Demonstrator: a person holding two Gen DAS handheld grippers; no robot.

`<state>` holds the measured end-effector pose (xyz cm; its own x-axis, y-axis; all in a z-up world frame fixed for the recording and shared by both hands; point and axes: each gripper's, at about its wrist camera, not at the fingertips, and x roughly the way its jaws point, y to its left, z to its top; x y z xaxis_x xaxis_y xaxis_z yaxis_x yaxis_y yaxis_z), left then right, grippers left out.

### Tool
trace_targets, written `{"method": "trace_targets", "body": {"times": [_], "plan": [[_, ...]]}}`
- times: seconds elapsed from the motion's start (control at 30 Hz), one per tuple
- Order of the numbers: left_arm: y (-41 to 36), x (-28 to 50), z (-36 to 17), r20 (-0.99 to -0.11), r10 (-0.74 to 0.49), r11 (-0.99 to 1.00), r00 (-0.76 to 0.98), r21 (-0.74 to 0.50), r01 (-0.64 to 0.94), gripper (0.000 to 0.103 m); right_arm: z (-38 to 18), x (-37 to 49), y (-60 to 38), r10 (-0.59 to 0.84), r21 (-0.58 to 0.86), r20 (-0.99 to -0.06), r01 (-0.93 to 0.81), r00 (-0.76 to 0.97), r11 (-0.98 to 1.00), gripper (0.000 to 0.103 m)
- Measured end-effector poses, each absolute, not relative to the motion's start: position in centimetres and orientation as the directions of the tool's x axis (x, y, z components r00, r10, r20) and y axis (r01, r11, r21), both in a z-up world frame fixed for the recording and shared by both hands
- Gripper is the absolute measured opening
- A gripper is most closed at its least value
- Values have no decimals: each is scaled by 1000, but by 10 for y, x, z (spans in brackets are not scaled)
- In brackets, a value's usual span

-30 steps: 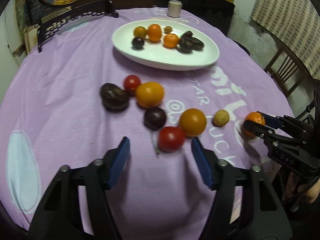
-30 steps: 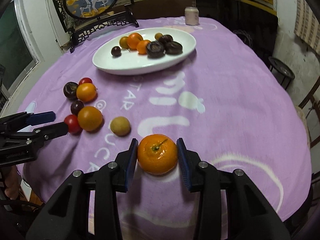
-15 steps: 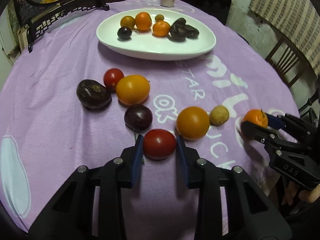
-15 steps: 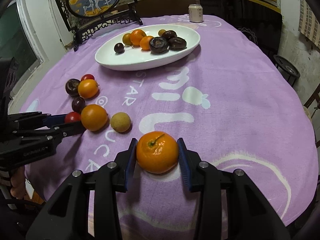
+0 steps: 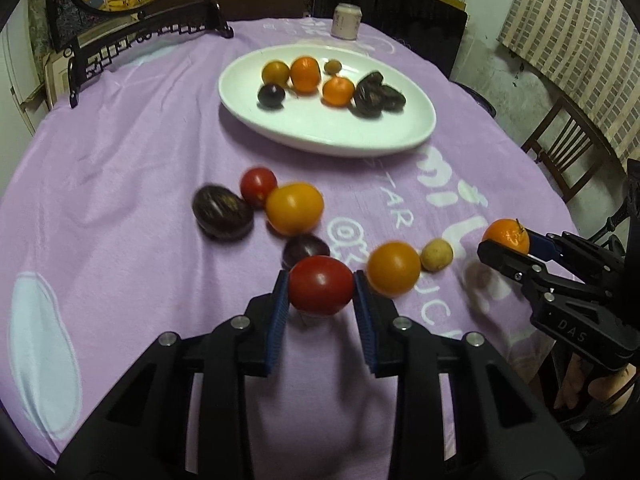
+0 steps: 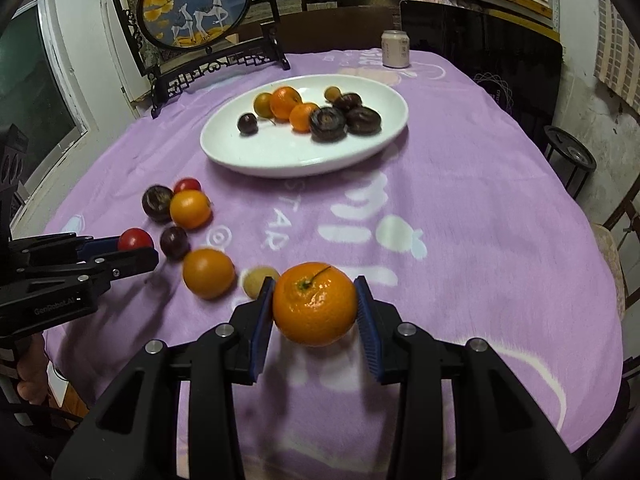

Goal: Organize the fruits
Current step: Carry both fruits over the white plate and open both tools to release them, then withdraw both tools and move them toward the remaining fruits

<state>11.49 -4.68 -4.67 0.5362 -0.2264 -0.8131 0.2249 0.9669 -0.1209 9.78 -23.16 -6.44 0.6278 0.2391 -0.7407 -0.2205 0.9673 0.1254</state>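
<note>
My left gripper [image 5: 321, 276] is shut on a red tomato [image 5: 320, 292], held just above the purple cloth. My right gripper [image 6: 315, 286] is shut on a stemmed mandarin [image 6: 316, 308]. Each gripper also shows at the edge of the other view: the left gripper [image 6: 136, 250] and the right gripper [image 5: 504, 246]. A white oval plate [image 5: 320, 140] at the back holds several oranges and dark fruits. Loose on the cloth lie a dark passion fruit [image 5: 222, 212], a second tomato [image 5: 258, 186], two oranges [image 5: 294, 208], a plum [image 5: 306, 246] and a small yellowish fruit [image 5: 437, 255].
A pale can [image 5: 346, 21] stands behind the plate. A framed deer screen [image 6: 196, 12] on a black stand sits at the table's back left. A wooden chair [image 5: 568, 156] and a dark stool [image 6: 570, 158] stand off the right edge.
My left gripper moved in around the red tomato, closed on it and raised it a little. My right gripper has kept its hold on the mandarin.
</note>
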Motion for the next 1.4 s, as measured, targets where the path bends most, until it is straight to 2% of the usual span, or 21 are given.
{"method": "trace_targets", "body": {"times": [0.17, 0.43, 0.63, 0.87, 0.9, 0.93, 0.97, 1.0, 1.17, 1.33, 1.4], "plan": [[-38, 145, -27, -793, -180, 979, 582, -87, 185, 32, -45, 122, -217, 247, 103, -713, -250, 656, 963, 40], [-45, 253, -5, -801, -167, 984, 575, -99, 147, 32, -27, 210, -185, 260, 72, -706, -298, 659, 952, 40], [-54, 309, -26, -838, -184, 982, 514, -133, 135, 32, -51, 256, -171, 257, 67, -753, -319, 606, 945, 40], [-59, 326, -35, -839, -207, 977, 504, -149, 153, 33, -59, 270, -173, 248, 57, -752, -314, 611, 948, 40], [-59, 326, -34, -837, -205, 977, 508, -149, 151, 34, -59, 270, -173, 241, 50, -753, -312, 613, 949, 42], [-59, 326, -31, -830, -206, 977, 518, -150, 149, 44, -58, 269, -173, 235, 46, -754, -307, 614, 951, 45], [-59, 323, -27, -824, -207, 977, 527, -150, 149, 53, -55, 266, -176, 229, 45, -749, -297, 622, 954, 54], [-57, 320, -22, -815, -206, 978, 542, -148, 149, 55, -51, 261, -177, 224, 41, -742, -292, 631, 956, 57], [-49, 281, 8, -759, -219, 975, 613, -152, 161, 73, -28, 232, -182, 197, 2, -715, -281, 671, 960, 61], [-42, 218, 24, -710, -186, 982, 680, -118, 146, 81, -14, 185, -188, 220, 31, -699, -278, 681, 960, 63], [-38, 195, 25, -697, -189, 982, 691, -127, 141, 81, -11, 165, -190, 229, 44, -690, -275, 687, 960, 64]]}}
